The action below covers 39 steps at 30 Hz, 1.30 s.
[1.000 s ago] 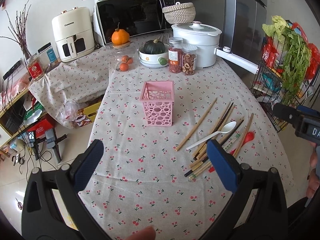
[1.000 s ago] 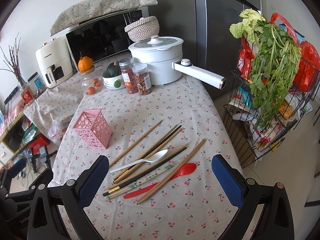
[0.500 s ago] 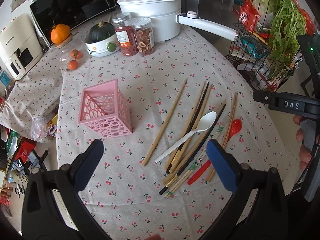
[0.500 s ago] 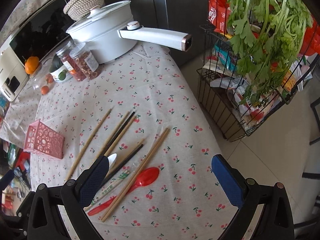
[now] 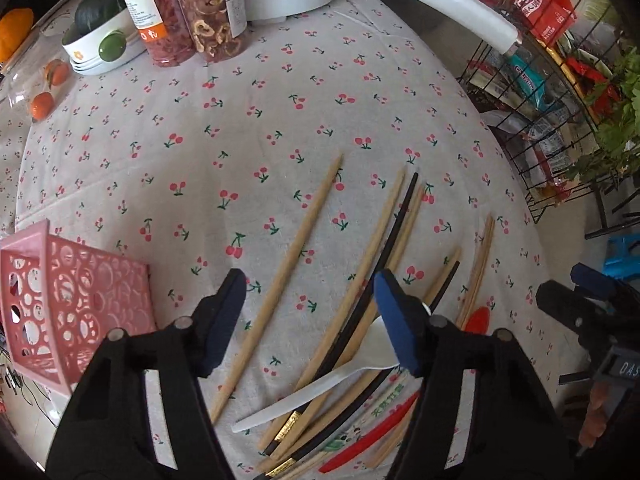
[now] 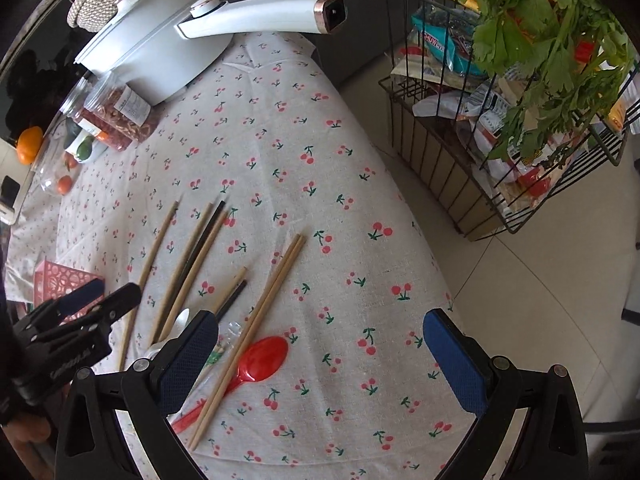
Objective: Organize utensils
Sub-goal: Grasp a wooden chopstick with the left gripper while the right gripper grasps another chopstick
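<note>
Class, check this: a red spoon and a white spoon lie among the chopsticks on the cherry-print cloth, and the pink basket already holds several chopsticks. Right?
Not quite. In the left wrist view the pink basket shows no chopsticks inside; the chopsticks all lie on the cloth with the red spoon and white spoon.

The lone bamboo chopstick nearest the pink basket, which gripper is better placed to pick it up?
Probably left. The left gripper, jaws closing, has the bamboo chopstick between its fingers. The right gripper is over the red spoon, farther away.
</note>
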Each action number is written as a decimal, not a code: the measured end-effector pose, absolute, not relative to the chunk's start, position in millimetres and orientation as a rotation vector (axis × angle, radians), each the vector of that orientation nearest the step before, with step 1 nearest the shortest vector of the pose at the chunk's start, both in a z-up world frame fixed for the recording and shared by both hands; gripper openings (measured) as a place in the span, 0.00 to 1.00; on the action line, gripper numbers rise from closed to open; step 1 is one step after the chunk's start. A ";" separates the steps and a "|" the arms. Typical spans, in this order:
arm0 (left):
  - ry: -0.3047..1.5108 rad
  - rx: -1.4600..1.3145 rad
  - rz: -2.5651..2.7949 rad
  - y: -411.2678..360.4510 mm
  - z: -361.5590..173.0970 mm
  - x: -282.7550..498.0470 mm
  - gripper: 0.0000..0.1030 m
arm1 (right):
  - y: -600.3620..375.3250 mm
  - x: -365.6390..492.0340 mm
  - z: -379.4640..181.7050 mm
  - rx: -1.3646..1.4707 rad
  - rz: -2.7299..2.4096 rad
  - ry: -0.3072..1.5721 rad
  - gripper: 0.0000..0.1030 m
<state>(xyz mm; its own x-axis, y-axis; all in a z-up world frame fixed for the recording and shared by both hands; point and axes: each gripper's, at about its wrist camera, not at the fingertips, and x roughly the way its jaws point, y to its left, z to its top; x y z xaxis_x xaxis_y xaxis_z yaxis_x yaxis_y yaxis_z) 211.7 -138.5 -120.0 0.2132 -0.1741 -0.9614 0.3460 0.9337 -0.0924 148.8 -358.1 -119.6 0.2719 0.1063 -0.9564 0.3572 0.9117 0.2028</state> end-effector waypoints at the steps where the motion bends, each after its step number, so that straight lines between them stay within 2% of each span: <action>1: 1.324 0.134 -0.359 -138.6 -126.0 217.2 0.49 | -357.6 149.1 -120.7 0.421 -0.170 1.301 1.00; 3: 1.336 0.106 -0.355 -139.4 -135.7 224.5 0.44 | -356.7 150.0 -122.7 0.420 -0.161 1.305 1.00; 8: 1.317 0.153 -0.332 -147.8 -146.5 230.7 0.42 | -359.8 153.5 -129.6 0.436 -0.157 1.318 1.00; 11: 1.291 0.225 -0.321 -156.1 -147.7 227.8 0.27 | -360.6 156.5 -135.5 0.443 -0.157 1.331 1.00; 12: 1.290 0.226 -0.331 -157.8 -147.4 226.5 0.12 | -360.8 157.9 -137.8 0.445 -0.159 1.338 1.00; 15: 1.299 0.225 -0.302 -150.7 -143.1 219.1 0.09 | -358.5 162.0 -144.0 0.468 -0.152 1.351 1.00; 21: 1.201 0.200 -0.343 -124.5 -106.1 183.3 0.08 | -346.2 168.8 -149.4 0.465 -0.137 1.354 0.99; 25: 1.127 0.195 -0.380 -97.5 -78.3 159.3 0.07 | -331.7 173.5 -152.3 0.436 -0.137 1.347 0.93; 26: 1.109 0.190 -0.387 -92.6 -70.1 150.0 0.07 | -328.1 174.8 -152.9 0.432 -0.140 1.342 0.90; 28: 1.082 0.160 -0.399 -80.9 -57.9 138.2 0.07 | -320.7 177.6 -155.7 0.414 -0.151 1.343 0.73; 30: 1.054 0.135 -0.407 -68.2 -47.9 129.7 0.07 | -313.5 180.3 -161.9 0.388 -0.169 1.359 0.63; 35: 0.971 0.076 -0.414 -39.2 -38.9 103.1 0.07 | -296.5 184.0 -165.5 0.284 -0.253 1.336 0.47; 38: 0.975 -0.011 -0.415 -19.8 -36.9 98.7 0.07 | -289.6 180.4 -164.7 0.250 -0.279 1.303 0.29; 39: 0.974 -0.028 -0.425 -16.3 -35.4 96.4 0.07 | -288.2 180.1 -164.6 0.257 -0.274 1.293 0.19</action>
